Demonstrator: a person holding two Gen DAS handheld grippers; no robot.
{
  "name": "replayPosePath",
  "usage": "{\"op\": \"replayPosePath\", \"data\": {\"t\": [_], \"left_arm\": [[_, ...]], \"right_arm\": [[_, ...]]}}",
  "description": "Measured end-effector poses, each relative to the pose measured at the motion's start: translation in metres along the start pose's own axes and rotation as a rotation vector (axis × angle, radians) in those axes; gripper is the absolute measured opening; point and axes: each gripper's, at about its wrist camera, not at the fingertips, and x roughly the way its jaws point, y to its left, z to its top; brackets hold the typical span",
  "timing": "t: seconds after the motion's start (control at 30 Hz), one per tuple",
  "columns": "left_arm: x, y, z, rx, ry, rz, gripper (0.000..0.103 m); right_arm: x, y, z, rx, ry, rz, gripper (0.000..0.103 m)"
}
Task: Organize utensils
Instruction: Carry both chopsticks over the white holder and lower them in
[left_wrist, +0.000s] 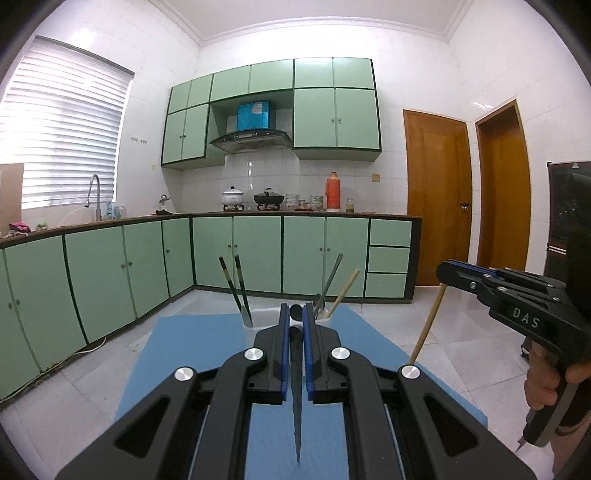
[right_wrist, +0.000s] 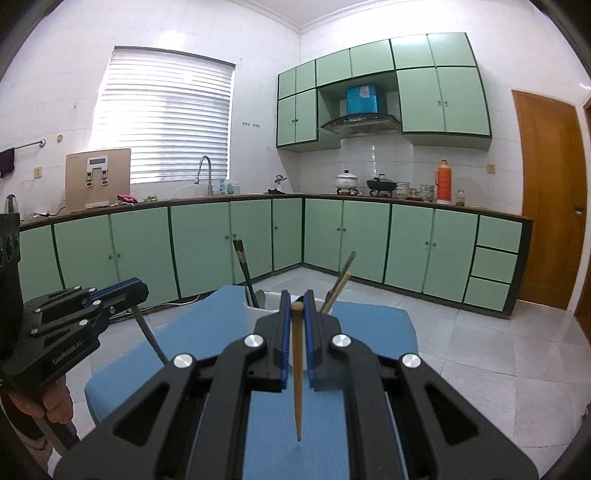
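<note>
My left gripper (left_wrist: 294, 314) is shut on a dark chopstick (left_wrist: 296, 398) that hangs down over the blue mat (left_wrist: 184, 350). My right gripper (right_wrist: 296, 301) is shut on a light wooden chopstick (right_wrist: 297, 376), also pointing down. Each gripper shows in the other's view, the right gripper (left_wrist: 448, 275) with its wooden chopstick (left_wrist: 428, 325) and the left gripper (right_wrist: 129, 291) with its dark chopstick (right_wrist: 149, 334). A white utensil holder (left_wrist: 258, 321) at the mat's far edge holds two dark chopsticks (left_wrist: 236, 288) on the left and a dark and a wooden utensil (left_wrist: 338, 291) on the right. The white holder (right_wrist: 271, 301) also shows in the right wrist view.
Green kitchen cabinets (left_wrist: 236, 254) run along the far wall under a counter with pots (left_wrist: 232, 195) and an orange thermos (left_wrist: 333, 192). Two wooden doors (left_wrist: 437, 199) stand at the right. The tiled floor (right_wrist: 480, 362) surrounds the mat-covered table.
</note>
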Motion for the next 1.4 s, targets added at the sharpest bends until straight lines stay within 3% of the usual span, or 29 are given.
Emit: {"op": "replayPosePath", "data": {"t": [0.37,0.77,1.13,1.4], "left_arm": [[0.024,0.008,0.038,-0.005,-0.057,-0.033,0.007],[0.064,0.003,0.115,0.039,-0.268,0.003,0.007],[0.139,0.015,0.108,0.02,-0.291,0.045,0.007],[0.181,0.03,0.098,0.0,-0.245,0.048,0.007]], "right_arm": [[0.027,-0.005,0.057,-0.006,-0.06,0.036,0.006],[0.077,-0.021,0.13,-0.026,-0.139,0.015,0.006],[0.146,-0.036,0.117,0.01,-0.082,-0.013,0.006],[0.181,-0.041,0.095,0.046,-0.021,-0.005,0.006]]}}
